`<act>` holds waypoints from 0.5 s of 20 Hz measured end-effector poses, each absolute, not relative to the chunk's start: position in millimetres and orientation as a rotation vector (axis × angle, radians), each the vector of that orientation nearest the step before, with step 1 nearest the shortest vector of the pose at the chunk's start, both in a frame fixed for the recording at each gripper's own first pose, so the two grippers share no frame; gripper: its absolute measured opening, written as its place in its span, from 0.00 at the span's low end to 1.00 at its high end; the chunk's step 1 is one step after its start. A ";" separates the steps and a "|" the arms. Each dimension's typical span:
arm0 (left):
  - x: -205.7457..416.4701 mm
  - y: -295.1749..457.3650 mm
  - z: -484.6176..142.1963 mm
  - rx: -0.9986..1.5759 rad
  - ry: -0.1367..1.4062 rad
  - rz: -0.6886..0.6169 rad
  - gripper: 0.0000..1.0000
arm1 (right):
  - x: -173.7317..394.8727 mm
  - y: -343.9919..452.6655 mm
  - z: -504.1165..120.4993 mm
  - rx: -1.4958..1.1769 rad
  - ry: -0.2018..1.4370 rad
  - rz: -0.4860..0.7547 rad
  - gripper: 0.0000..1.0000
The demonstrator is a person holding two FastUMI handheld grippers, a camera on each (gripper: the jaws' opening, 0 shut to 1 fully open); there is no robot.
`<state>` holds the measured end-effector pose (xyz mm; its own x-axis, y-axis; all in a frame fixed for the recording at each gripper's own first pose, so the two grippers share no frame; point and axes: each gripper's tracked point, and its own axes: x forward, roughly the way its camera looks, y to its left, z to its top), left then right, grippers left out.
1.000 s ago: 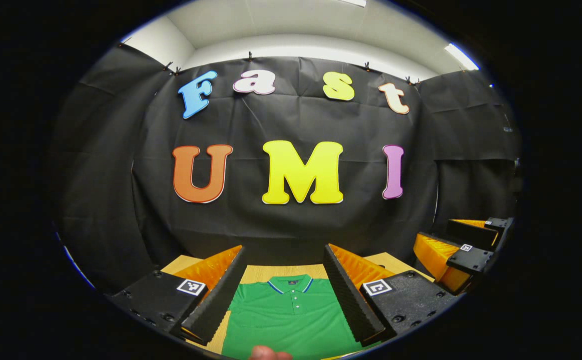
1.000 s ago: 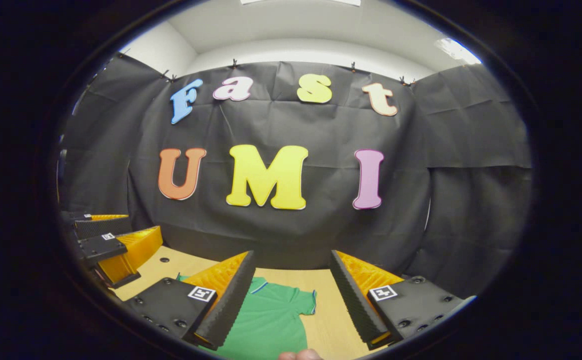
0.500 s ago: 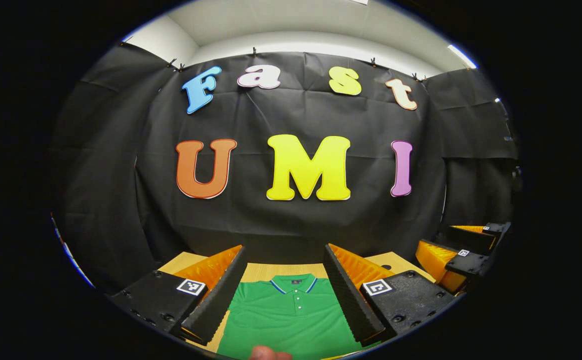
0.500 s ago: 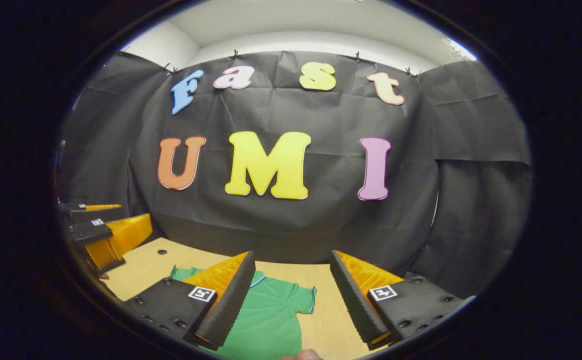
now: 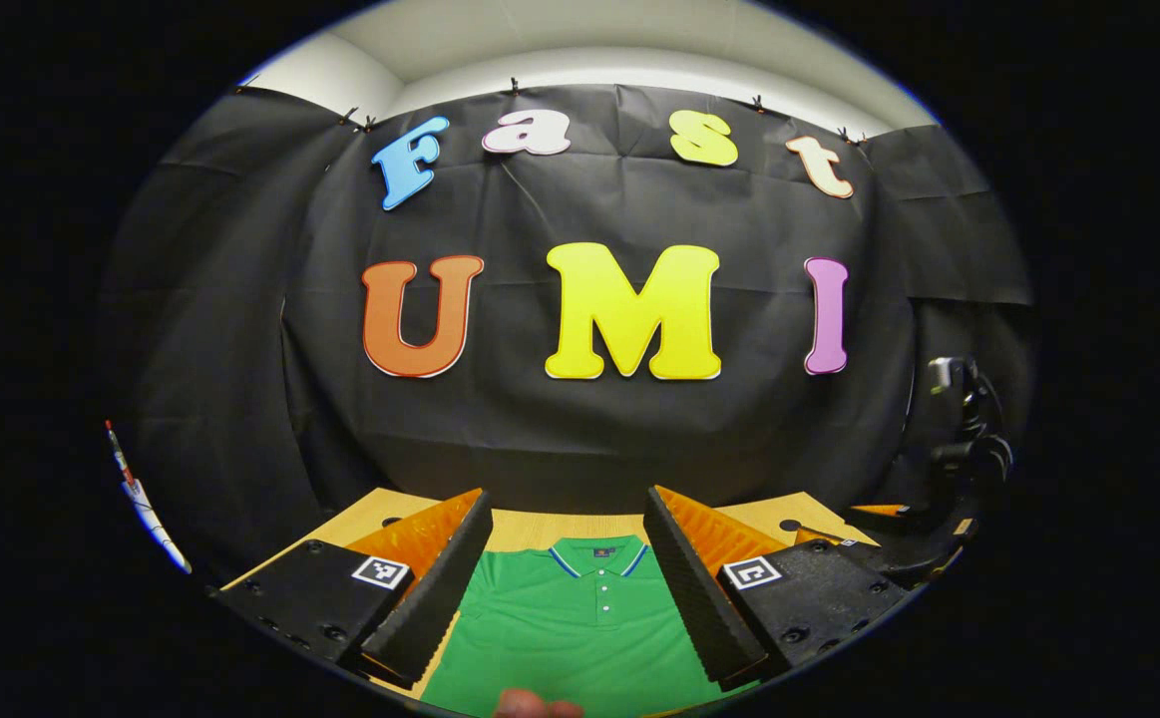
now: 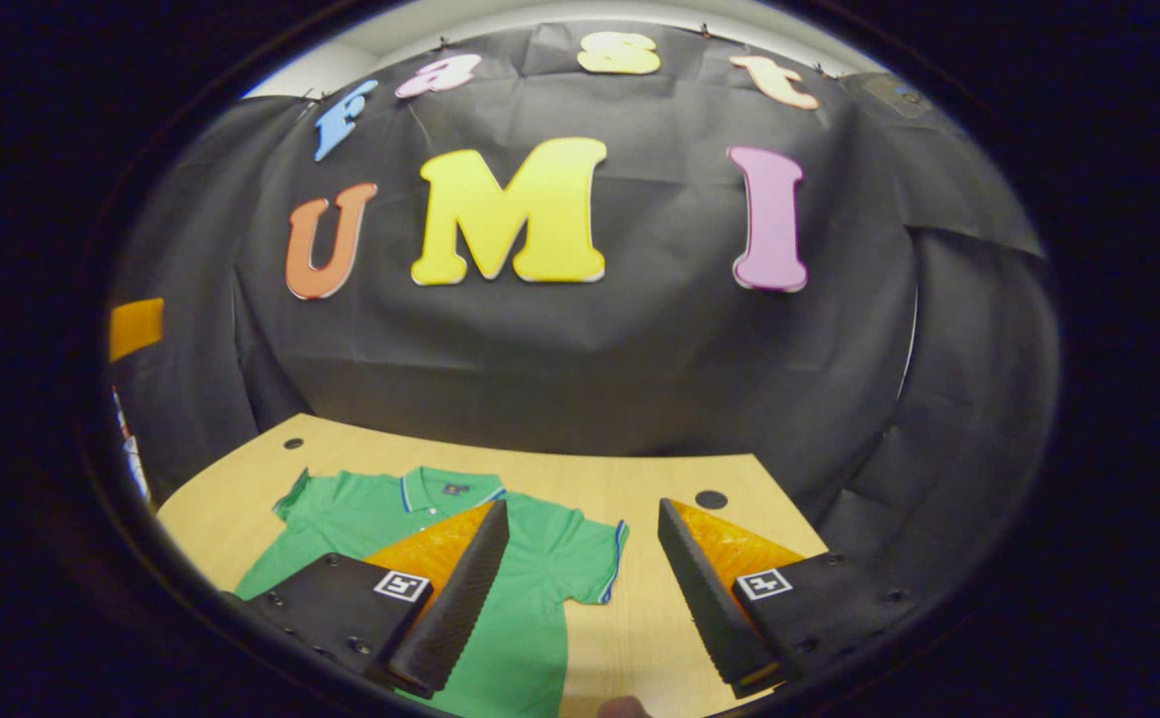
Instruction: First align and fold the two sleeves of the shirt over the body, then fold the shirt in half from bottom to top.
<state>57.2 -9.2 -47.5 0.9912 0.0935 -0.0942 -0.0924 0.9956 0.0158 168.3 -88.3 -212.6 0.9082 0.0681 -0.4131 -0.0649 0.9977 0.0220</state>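
Green shirt [image 6: 530, 598], collar [image 5: 597, 554] seemingly trimmed blue and white, pale wood table [image 6: 659, 608]

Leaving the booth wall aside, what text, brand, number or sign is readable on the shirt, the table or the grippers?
No text can be read.
Collar patch on the shirt: too small to read.
Square markers on the left gripper and right gripper: black-and-white patterns, no words.
Table: no writing seen.
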 end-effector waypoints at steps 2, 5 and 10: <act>60.0 -8.9 -52.3 0.007 0.107 0.108 0.98 | 188.9 -98.7 -246.7 0.035 0.498 0.064 0.94; 65.5 -7.5 -60.1 0.016 0.127 0.138 0.98 | 210.1 -106.3 -292.0 0.073 0.583 0.064 0.94; 67.9 -4.9 -72.9 0.019 0.161 0.181 0.99 | 248.3 -103.9 -348.9 0.075 0.634 0.082 0.96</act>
<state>67.9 -4.9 -72.9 0.9709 0.1803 -0.1579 -0.1772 0.9836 0.0336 248.3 -103.9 -348.9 0.8028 0.0999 -0.5878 -0.0538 0.9940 0.0955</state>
